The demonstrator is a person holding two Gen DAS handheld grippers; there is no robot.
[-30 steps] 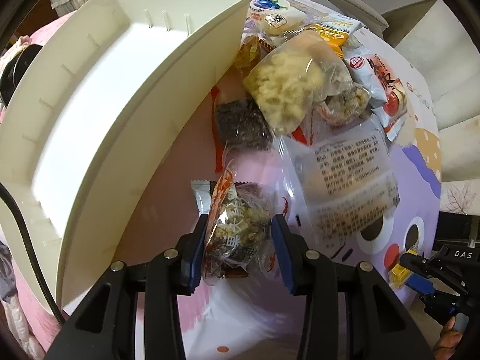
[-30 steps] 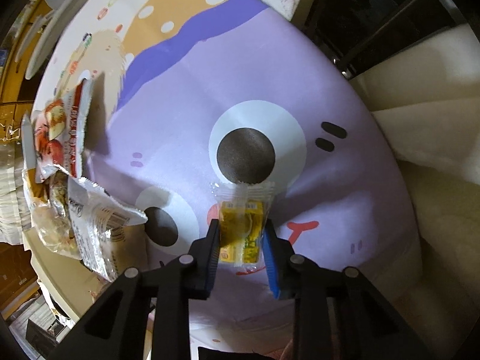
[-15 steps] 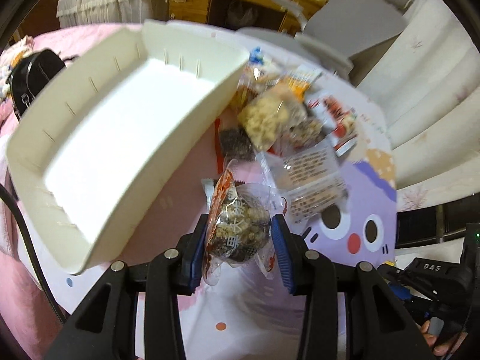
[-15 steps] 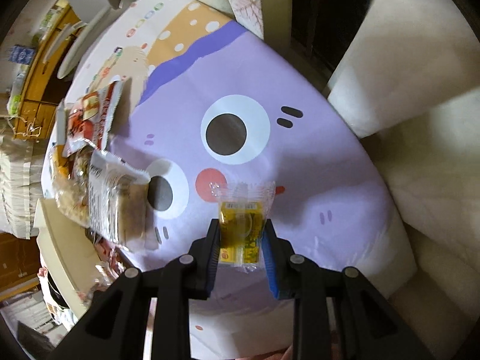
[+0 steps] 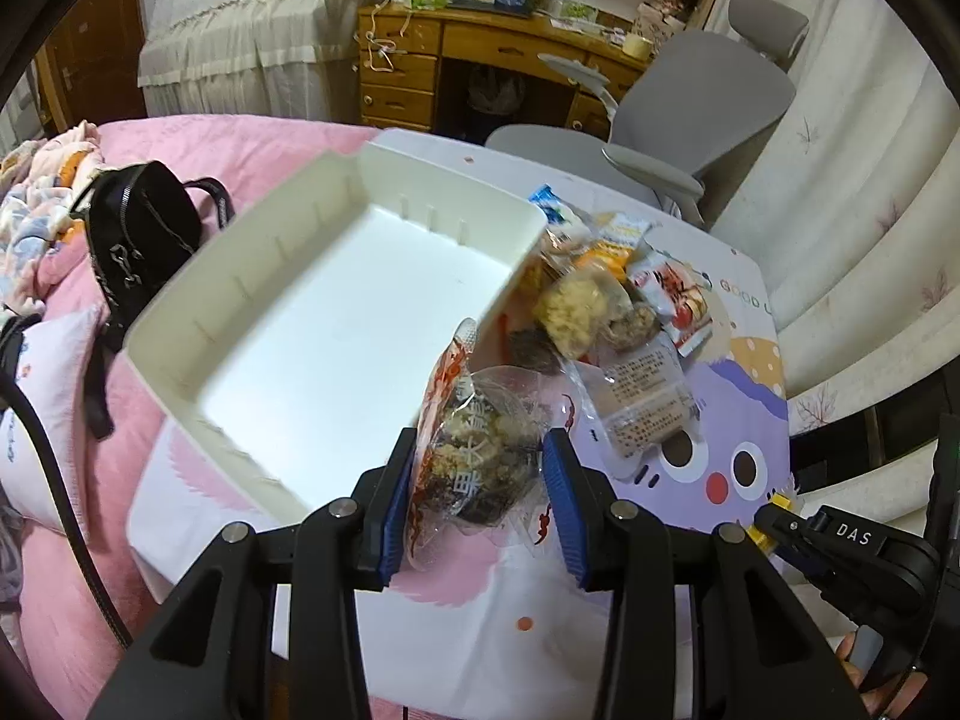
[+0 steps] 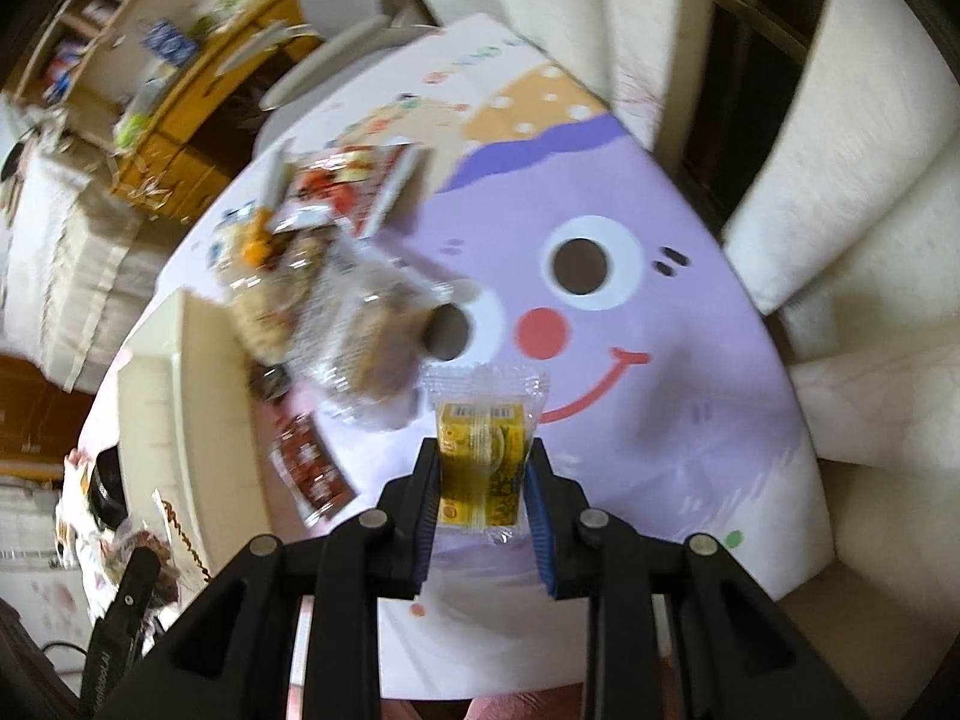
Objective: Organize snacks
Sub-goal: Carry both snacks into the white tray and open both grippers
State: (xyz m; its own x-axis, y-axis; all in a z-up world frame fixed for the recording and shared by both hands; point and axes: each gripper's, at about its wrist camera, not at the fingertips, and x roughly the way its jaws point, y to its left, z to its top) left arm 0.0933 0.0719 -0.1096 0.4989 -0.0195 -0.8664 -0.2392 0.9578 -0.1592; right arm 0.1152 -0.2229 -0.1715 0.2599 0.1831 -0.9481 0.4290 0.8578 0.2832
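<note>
White bin [image 5: 336,360]: empty inside, slotted ribs along its walls, sitting on the surface [image 5: 738,384] at the left end of the cartoon-face mat. No snack is in it.

Your left claw [image 5: 480,480] is clamped on a clear packet of brown nutty snack [image 5: 480,450], held in the air just over the bin's near right corner. Your right claw [image 6: 483,480] is clamped on a small yellow packet [image 6: 480,468] in clear wrap, held above the mat's smiling mouth (this view is blurred).

Snack pile [image 5: 606,312]: lies on the surface just beside the bin's right wall, touching it at the far end. It includes a pale puffed bag, a clear bag with printed text, a red-and-white packet and orange packets. A dark red sachet [image 6: 309,468] lies apart from the pile, near the bin.

Around: grey office chair [image 5: 708,120] behind the surface, wooden desk [image 5: 480,60] further back, black bag [image 5: 144,234] on the pink bed to the left.
</note>
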